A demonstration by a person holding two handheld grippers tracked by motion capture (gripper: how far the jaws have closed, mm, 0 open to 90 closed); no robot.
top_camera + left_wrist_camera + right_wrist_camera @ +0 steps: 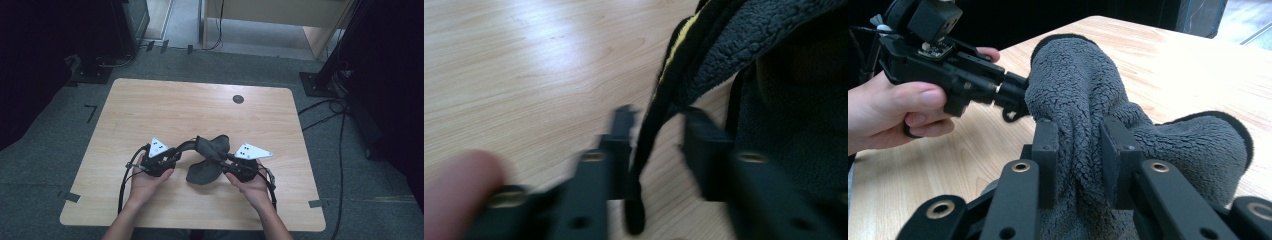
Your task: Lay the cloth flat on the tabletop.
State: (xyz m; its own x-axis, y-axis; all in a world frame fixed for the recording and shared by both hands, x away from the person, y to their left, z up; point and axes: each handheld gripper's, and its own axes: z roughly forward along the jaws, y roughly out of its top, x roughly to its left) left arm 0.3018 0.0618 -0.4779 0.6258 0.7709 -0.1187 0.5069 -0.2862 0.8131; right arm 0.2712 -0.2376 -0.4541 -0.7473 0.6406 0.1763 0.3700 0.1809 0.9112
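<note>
A dark grey fleece garment (207, 160) with a black edge trim hangs between both grippers over the front middle of the wooden table (200, 105). My left gripper (192, 145) comes in from the left. In the left gripper view its blurred jaws (656, 125) close around the black, yellow-striped trim (646, 140). The right gripper view shows that same left gripper (1015, 97) pinching the fleece's (1078, 75) far edge. My right gripper (225, 157) is shut on a bunched fold of the fleece, squeezed between its pads (1075, 135). The lower part of the garment rests on the table.
A round dark grommet (238, 99) sits near the table's far edge. Bare tabletop lies beyond and to both sides of the hands. Cables (340, 125) run over the grey floor on the right, and dark stands (95, 70) rise at the back left.
</note>
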